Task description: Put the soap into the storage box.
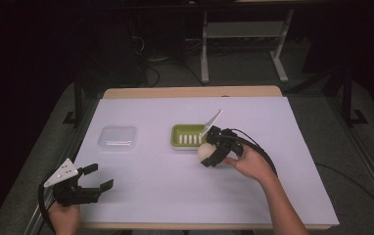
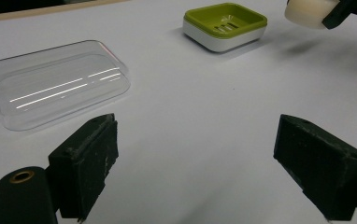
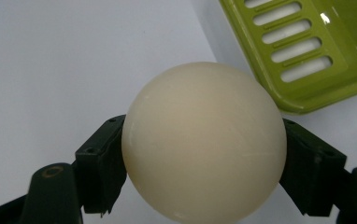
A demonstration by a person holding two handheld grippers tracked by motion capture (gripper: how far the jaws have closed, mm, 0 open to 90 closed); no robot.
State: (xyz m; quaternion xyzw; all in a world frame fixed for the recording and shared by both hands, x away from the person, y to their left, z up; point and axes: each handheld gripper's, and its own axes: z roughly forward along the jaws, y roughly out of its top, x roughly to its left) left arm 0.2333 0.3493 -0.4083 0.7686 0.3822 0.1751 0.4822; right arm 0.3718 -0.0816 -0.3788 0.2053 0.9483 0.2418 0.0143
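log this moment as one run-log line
right hand-held gripper: shut on cream soap, beside green soap dish | left hand-held gripper: open, idle | clear lid: on table, apart from dish

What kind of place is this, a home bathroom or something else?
Probably a lab or workshop set up for recording, not a bathroom: a covered table stands on a grey floor among bare metal frames and loose cables, and the soap is held in a hand-held gripper.

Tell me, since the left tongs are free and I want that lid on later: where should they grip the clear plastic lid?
Across its two long sides, from straight above: the clear plastic rectangular lid lies flat, dome up, with low rounded walls and nothing crowding it.
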